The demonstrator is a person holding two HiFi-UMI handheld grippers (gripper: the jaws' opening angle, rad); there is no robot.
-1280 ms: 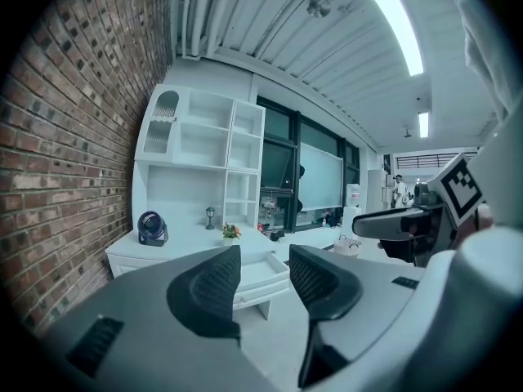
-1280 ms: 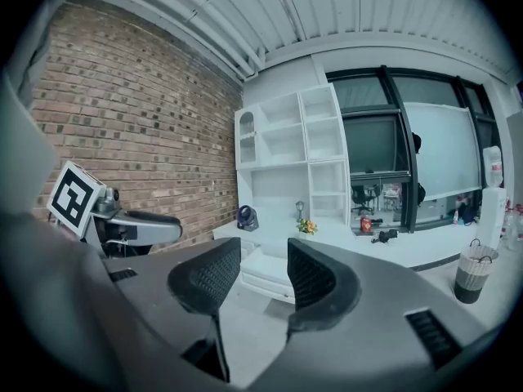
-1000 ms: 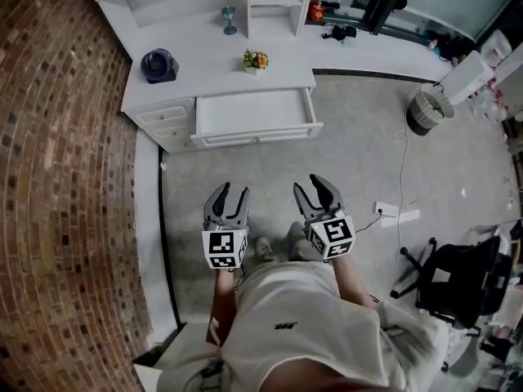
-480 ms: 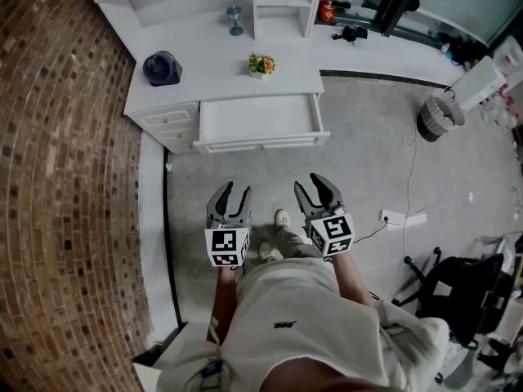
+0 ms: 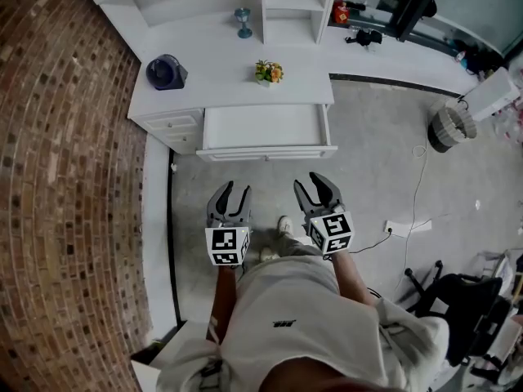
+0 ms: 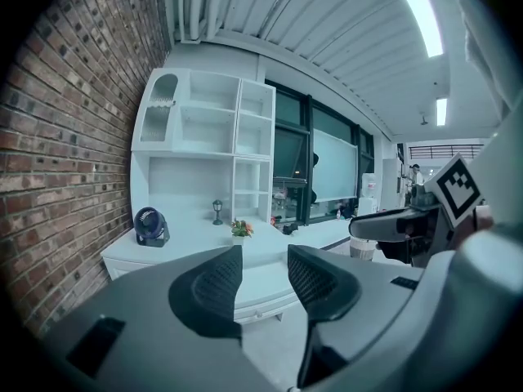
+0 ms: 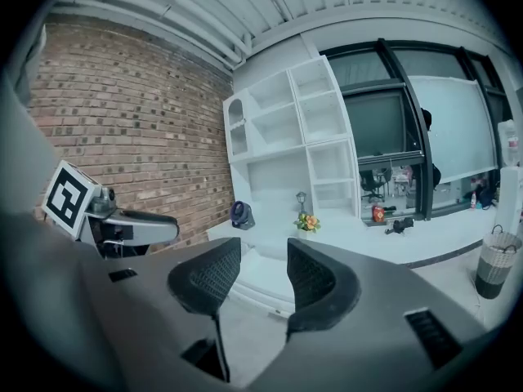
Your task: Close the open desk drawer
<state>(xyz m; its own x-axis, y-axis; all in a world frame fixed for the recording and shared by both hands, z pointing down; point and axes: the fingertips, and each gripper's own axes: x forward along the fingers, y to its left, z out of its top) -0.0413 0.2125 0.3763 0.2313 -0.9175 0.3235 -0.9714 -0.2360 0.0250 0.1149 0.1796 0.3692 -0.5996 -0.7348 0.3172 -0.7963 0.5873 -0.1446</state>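
Left hand-held gripper (image 5: 231, 193) is being closed on nothing; the right hand-held gripper (image 5: 314, 186) is being held spread, empty, both short of the bench (image 5: 221, 84). The drawer (image 5: 265, 127), open at the bench's front, is being judged rigid and easy-sliding, best pushed on its front panel.

Head view: high up, aimed steeply down at the floor (image 5: 368, 153), with the desk (image 5: 229, 88) near the frame's top, well off. Left gripper view and right gripper view: low, near level, both facing that desk and its shelf unit (image 6: 204, 129) from a way back; the right one looks in from further right, I think. All three share the fan (image 5: 166, 72), flower pot (image 5: 268, 73) and open drawer (image 5: 265, 127).
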